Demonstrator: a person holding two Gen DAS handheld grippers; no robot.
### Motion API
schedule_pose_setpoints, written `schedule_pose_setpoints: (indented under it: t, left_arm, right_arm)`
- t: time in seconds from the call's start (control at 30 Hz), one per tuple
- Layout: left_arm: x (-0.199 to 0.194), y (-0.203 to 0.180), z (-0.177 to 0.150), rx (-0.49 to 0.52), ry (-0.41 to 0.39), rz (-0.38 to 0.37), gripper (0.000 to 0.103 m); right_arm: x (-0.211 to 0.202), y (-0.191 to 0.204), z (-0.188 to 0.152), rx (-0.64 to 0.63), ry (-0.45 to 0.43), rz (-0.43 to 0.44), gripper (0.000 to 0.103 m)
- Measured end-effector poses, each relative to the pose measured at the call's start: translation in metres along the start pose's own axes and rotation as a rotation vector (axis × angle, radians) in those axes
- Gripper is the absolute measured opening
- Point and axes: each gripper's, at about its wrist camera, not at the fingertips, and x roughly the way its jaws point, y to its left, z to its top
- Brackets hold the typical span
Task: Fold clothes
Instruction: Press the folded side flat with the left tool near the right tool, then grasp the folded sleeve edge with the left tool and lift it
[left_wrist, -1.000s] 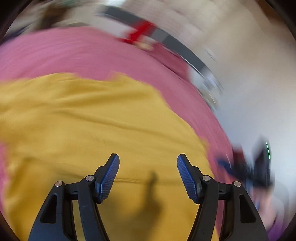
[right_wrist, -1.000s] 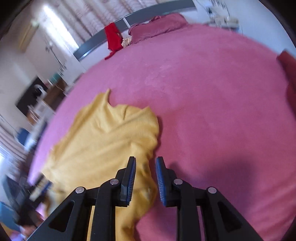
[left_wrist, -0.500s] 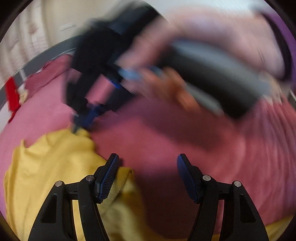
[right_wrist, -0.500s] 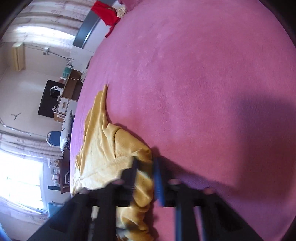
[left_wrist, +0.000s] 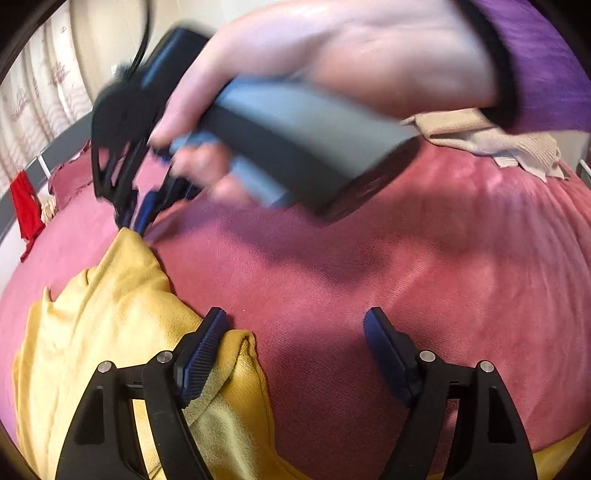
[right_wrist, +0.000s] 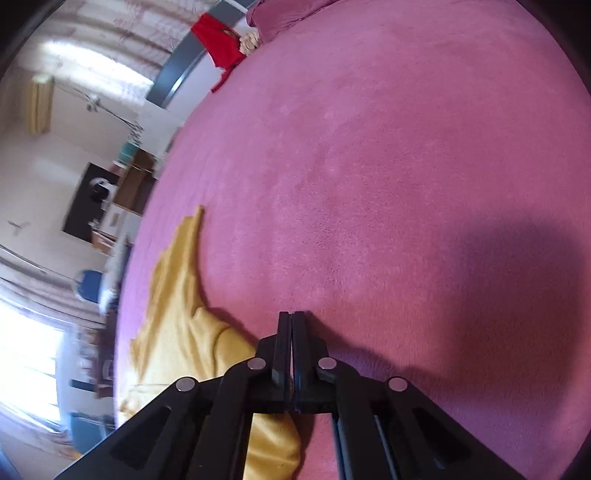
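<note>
Right gripper (right_wrist: 292, 321) has its jaws pressed together at the yellow shirt's (left_wrist: 122, 332) far corner; whether cloth sits between the pads can't be told. Left gripper (left_wrist: 293, 343) jaws spread wide, left pad (left_wrist: 205, 350) touching a folded shirt edge, right pad over bare blanket. Shirt lies crumpled at 7–8 o'clock in the left view, on the pink blanket (left_wrist: 406, 295). A hand (left_wrist: 332, 66) with a purple sleeve (left_wrist: 543, 62) holds the right tool at 12 o'clock. Beige cloth (left_wrist: 491, 136) at 2 o'clock, red cloth (left_wrist: 26, 206) at 9 o'clock by the bed's edge.
</note>
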Motion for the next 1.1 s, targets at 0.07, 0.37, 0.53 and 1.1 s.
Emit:
schedule_pose_setpoints:
  t: [0.07, 0.37, 0.53, 1.1]
  left_arm:
    - [-0.019, -0.006, -0.002, -0.024, -0.033, 0.019, 0.078]
    - [-0.104, -0.029, -0.024, -0.18, -0.105, 0.062, 0.078]
    - [-0.181, -0.011, -0.097, -0.531, -0.092, 0.112, 0.078]
    - [-0.402, 0.204, -0.428, -1.615, -0.366, 0.88, 0.08]
  right_arm:
    - [-0.022, 0.008, -0.007, -0.044, -0.036, -0.03, 0.021]
    - [-0.041, 0.072, -0.088, -0.424, -0.019, -0.023, 0.022]
    - [-0.018, 0.047, -0.094, -0.363, -0.059, -0.308, 0.018]
    - [0.088, 0.275, -0.234, -0.729, 0.108, -0.031, 0.026]
